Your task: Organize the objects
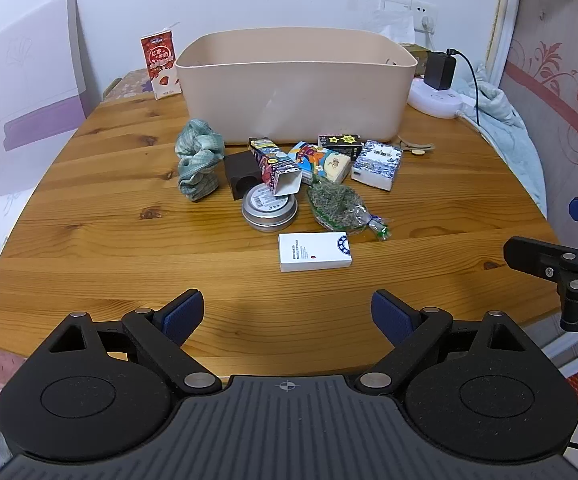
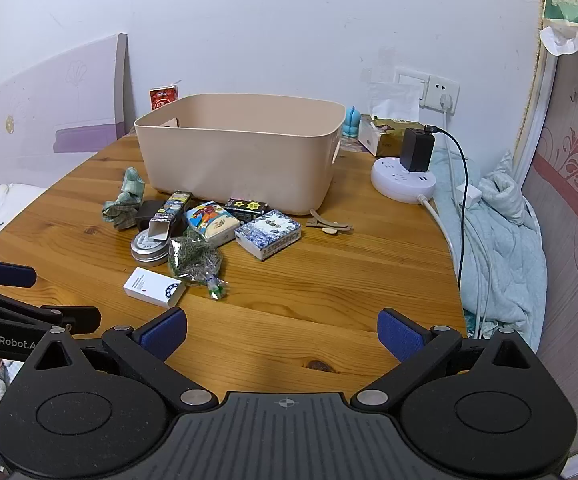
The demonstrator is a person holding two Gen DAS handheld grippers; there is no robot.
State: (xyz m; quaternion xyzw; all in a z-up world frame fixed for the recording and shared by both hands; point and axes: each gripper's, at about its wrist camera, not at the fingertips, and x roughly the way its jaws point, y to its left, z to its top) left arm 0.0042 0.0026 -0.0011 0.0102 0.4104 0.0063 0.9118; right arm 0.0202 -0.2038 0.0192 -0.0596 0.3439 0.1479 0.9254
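A beige plastic bin (image 1: 295, 84) (image 2: 241, 152) stands at the back of the wooden table (image 1: 129, 240) (image 2: 329, 272). In front of it lie a white box (image 1: 315, 252) (image 2: 153, 287), a round tin (image 1: 269, 210) (image 2: 149, 248), a bag of dried herbs (image 1: 339, 204) (image 2: 195, 258), a green cloth (image 1: 199, 164) (image 2: 125, 198), a blue-white tissue pack (image 1: 377, 164) (image 2: 269, 234) and several small cartons. My left gripper (image 1: 287, 318) is open and empty above the near table edge. My right gripper (image 2: 283, 336) is open and empty to its right.
A red milk carton (image 1: 161, 64) stands left of the bin. A white power strip with a black charger (image 2: 407, 172) and cables sit at the back right. A light blue blanket (image 2: 501, 240) lies off the table's right edge. Wooden clips (image 2: 329, 226) lie by the bin.
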